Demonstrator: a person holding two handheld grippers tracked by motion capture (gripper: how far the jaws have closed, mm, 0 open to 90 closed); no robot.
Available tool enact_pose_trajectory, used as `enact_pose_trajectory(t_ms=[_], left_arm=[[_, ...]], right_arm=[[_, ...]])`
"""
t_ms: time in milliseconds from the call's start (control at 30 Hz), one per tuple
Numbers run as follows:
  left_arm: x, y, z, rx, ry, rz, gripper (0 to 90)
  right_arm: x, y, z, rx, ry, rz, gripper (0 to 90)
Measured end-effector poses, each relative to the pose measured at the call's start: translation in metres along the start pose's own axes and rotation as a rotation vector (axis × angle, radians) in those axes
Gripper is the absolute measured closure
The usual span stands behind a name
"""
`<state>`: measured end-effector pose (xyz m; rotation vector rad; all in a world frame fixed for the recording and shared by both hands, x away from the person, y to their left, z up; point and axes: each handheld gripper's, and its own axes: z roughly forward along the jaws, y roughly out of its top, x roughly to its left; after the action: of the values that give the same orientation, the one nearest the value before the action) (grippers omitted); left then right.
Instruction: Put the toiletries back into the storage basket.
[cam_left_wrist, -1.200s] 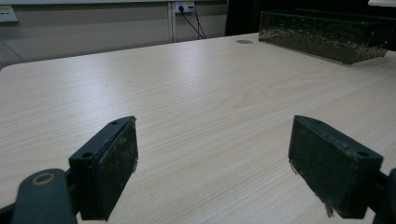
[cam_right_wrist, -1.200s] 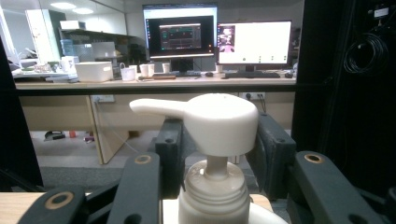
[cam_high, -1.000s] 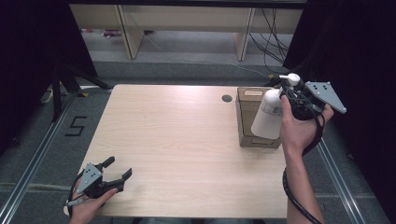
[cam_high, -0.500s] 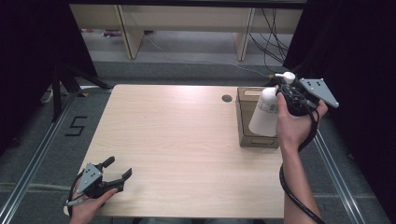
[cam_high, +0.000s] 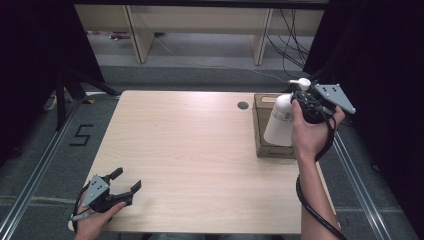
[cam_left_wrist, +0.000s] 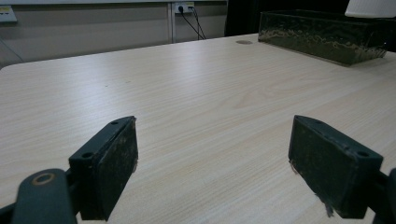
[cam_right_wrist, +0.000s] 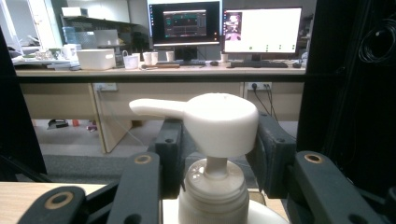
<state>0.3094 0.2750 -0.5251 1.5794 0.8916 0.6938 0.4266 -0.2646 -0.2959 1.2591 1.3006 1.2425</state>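
Note:
A white pump bottle (cam_high: 279, 121) hangs over the brown open box (cam_high: 259, 126) at the table's right side, its base just above the box rim in the left gripper view. My right gripper (cam_high: 301, 96) is shut on the bottle's neck under the pump head (cam_right_wrist: 215, 122), with a pad (cam_right_wrist: 170, 150) on either side. The pump spout points left in the right gripper view. At the table's front left corner, my left gripper (cam_high: 128, 181) rests low and open, with nothing but bare wood between its pads (cam_left_wrist: 111, 173). That view also shows the box (cam_left_wrist: 322, 35) and the bottle's base (cam_left_wrist: 371, 7) far off.
The light wooden table (cam_high: 200, 140) has a round cable hole (cam_high: 243, 105) near the box. Metal rails run along the floor on both sides of the table. Wooden desk legs and cables stand beyond the far edge.
My right hand has drifted slightly left with the bottle, staying over the box. The left gripper has not moved.

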Motion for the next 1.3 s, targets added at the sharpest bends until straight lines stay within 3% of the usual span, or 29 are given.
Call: enact_pose_trajectory(t_ms=[833, 933, 1300], left_arm=[[0.000, 0.000, 0.000, -0.003, -0.002, -0.001, 15.1], [0.000, 0.000, 0.000, -0.003, -0.001, -0.001, 15.1], [0.000, 0.000, 0.000, -0.003, -0.001, -0.001, 15.1]], right_arm=[[0.003, -0.008, 0.008, 0.018, 0.006, -0.015, 60.1], [0.005, -0.010, 0.008, 0.028, 0.004, 0.009, 60.1], [0.002, -0.021, 0.011, 0.051, 0.008, -0.012, 60.1]])
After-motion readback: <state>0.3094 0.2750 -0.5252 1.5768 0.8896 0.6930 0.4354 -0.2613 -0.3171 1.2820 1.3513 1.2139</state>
